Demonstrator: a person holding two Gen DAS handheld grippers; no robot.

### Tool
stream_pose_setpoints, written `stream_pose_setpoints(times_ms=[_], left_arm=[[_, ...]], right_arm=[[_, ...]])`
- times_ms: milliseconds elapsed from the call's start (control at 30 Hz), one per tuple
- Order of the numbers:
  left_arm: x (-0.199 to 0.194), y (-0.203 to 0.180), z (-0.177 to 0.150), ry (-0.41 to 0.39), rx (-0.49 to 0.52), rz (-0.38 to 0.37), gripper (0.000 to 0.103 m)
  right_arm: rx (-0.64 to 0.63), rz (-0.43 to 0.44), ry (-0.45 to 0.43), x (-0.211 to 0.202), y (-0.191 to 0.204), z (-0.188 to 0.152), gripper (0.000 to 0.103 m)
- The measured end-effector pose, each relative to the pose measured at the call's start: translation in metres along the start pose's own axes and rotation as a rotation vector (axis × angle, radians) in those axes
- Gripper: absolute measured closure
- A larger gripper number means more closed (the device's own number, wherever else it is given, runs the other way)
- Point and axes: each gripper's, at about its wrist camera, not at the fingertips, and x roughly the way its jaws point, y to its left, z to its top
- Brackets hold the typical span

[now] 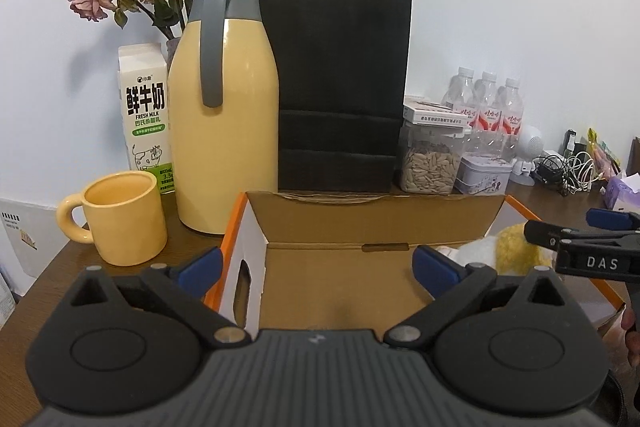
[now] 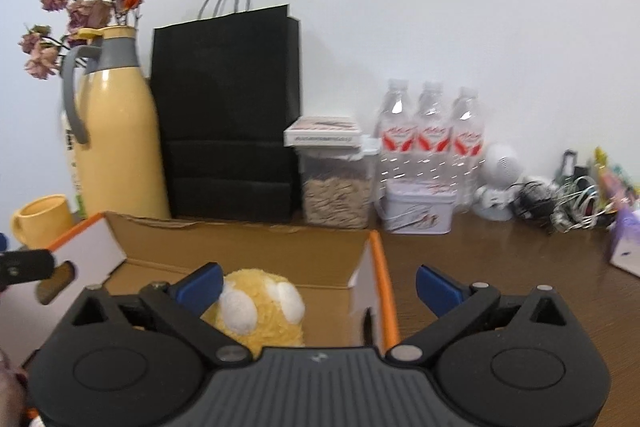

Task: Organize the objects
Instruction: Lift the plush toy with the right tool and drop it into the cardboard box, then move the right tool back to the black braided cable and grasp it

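Both the left gripper and right gripper hover spread wide and empty over an open cardboard box on the desk, where a yellow plush toy lies, seemingly tidied away

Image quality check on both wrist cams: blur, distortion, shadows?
Left wrist: sharp, milk carton print readable; fisheye bends the edges, corners vignetted; paper bag casts a soft wall shadow. Right wrist: motion blur smears the water bottles and cables; same distortion.
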Motion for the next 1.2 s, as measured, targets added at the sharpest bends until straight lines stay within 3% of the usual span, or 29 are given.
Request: stream_pose_setpoints(times_ms=[167, 300, 700, 1200], left_arm=[[0.0, 0.0, 0.0, -0.001, 0.002, 0.0, 0.0], [-0.002, 0.0, 0.0, -0.005, 0.001, -0.001, 0.0], [-0.031, -0.006, 0.009, -0.07, 0.018, 0.022, 0.0], [-0.121, -0.008, -0.005, -0.103, 0.023, 0.036, 0.0]], right_arm=[[-0.012, -0.101, -0.002, 0.005, -0.007, 0.002, 0.0], [0.0, -0.12, -0.001, 0.007, -0.015, 0.002, 0.0], [-0.04, -0.028, -0.058, -0.025, -0.002, 0.013, 0.0], [-0.111, 0.045, -0.097, -0.128, 0.01, 0.004, 0.0]])
